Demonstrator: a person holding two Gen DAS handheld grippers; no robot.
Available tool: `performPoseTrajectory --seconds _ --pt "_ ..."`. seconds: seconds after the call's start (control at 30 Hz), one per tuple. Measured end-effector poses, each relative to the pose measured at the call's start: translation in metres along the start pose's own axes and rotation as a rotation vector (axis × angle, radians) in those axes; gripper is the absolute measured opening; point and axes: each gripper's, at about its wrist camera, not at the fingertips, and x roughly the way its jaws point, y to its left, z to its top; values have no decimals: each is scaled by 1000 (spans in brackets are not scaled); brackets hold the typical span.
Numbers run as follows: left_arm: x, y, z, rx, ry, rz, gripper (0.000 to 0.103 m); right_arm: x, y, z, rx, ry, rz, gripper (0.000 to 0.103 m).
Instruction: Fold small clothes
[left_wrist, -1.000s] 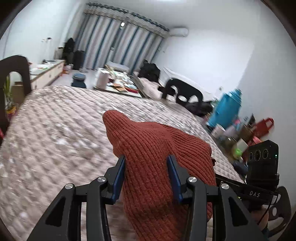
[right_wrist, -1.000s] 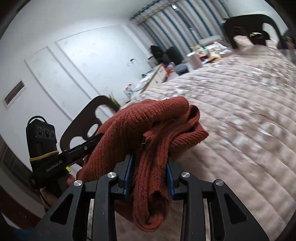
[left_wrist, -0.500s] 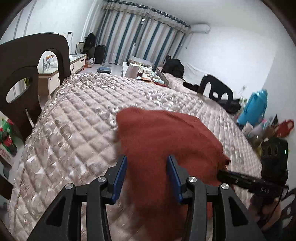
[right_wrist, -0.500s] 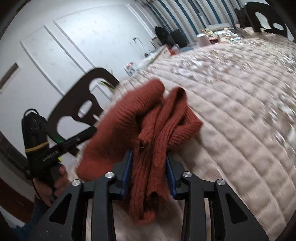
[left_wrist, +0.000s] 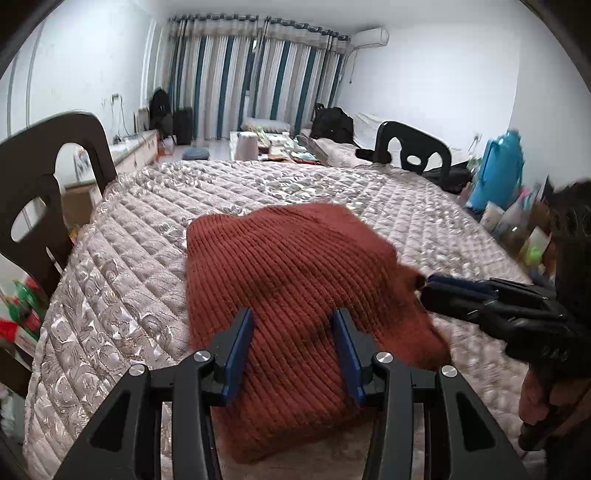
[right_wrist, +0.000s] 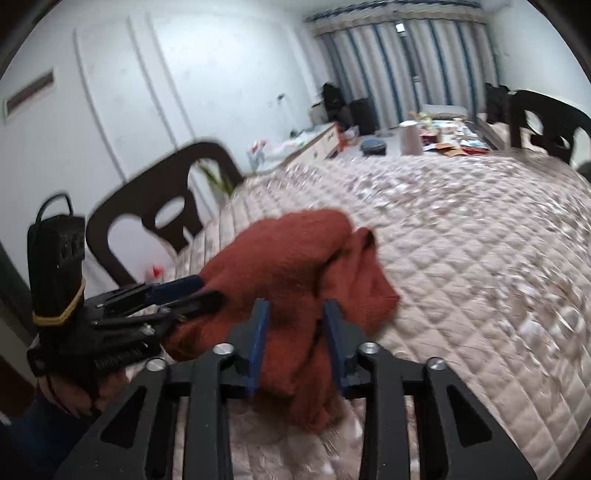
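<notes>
Down from the air since a second ago, the rust-red knit (left_wrist: 288, 266) now lies spread on the quilted cover (left_wrist: 129, 295); before, it hung bunched between the two tools. Its ribbed face is up and its near edge reaches the cover's near edge.

At the cover's left edge stands a dark chair (left_wrist: 44, 177), its back rising above the quilting. Next, at the cover's near edge, the left gripper (left_wrist: 291, 317) is clamped on the knit: its blue pads stand partly apart with a thick fold of the fabric filling the gap between them. Cloth spills out past both pads onto the cover.

Further right on the cover, the right gripper (right_wrist: 296, 306) bites the knit's right-hand side, where the fabric is crumpled into a ridge. Its jaws have just been closing, and the bunched knit sits between them, pressed by both pads. The right hand (left_wrist: 543, 398) wraps the handle just off the cover's right near corner.

Beyond the cover's far right edge stands a second dark chair (left_wrist: 410, 147), and off the right edge a blue jug (left_wrist: 498, 170) stands among blurred clutter.
</notes>
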Motion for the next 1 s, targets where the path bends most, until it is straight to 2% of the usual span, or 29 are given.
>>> performPoseTrajectory --seconds 0.07,0.1,0.2,0.53,0.87,0.93,1.0 --pt "-2 -5 0 12 1 23 47 27 -3 -8 -8 86 -53 25" --pt "-5 -4 1 0 4 21 47 31 -7 -12 11 105 -53 25" --pt "-18 -4 1 -10 -1 43 48 17 -11 -17 39 70 -32 25" --pt "-55 -10 -30 -75 18 105 48 -35 15 -31 -40 32 -65 26" --pt "-100 -21 -50 -60 7 148 49 -83 42 -56 -79 7 -18 28" --pt "-109 -24 -53 -56 -5 151 50 -93 50 -60 -91 -4 -11 30" --pt "-115 -26 -56 -52 -19 154 55 -97 56 -65 -110 -8 -22 37"
